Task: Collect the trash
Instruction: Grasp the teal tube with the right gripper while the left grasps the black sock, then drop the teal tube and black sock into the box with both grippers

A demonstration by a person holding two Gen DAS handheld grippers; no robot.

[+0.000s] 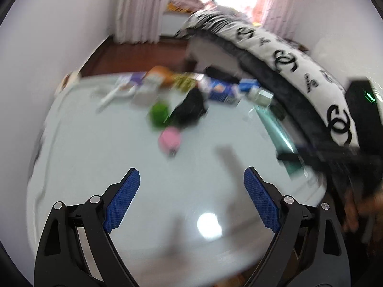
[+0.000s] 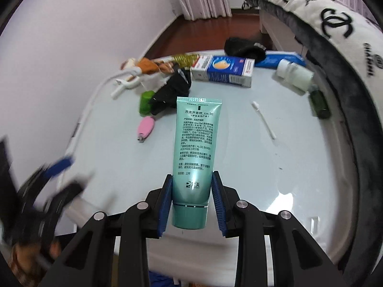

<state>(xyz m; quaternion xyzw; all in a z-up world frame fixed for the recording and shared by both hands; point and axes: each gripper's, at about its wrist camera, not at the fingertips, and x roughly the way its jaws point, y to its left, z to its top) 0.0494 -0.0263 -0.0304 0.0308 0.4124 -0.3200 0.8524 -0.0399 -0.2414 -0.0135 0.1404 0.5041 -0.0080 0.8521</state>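
Right gripper (image 2: 191,198) has the teal aloe gel tube (image 2: 194,157) pinched between its blue pads, clamped low on the body just above the cap, and the tube's long axis runs straight out along the fingers, crimped end pointing away toward the clutter at the far side of the pale round table (image 2: 299,167). So that hand is loaded and looks to be off the table with its catch. The left gripper (image 1: 191,191) is spread wide with nothing between its pads, hovering over bare tabletop, and its view is smeared with motion. For whatever gets picked next, the empty left claw is the one to watch: from its view the pink nail clipper (image 1: 169,138) lies dead ahead, nearest of the loose bits, with the green cap (image 1: 158,113) and a crumpled black cloth (image 1: 190,110) just beyond it. In the right wrist view the clipper (image 2: 146,126) lies slantwise, its metal tip toward the near-left. A cotton swab (image 2: 262,119) sits well apart to the right, lying diagonally, nearer the busy right hand. No bin shows in either view, so where the tube goes I cannot tell
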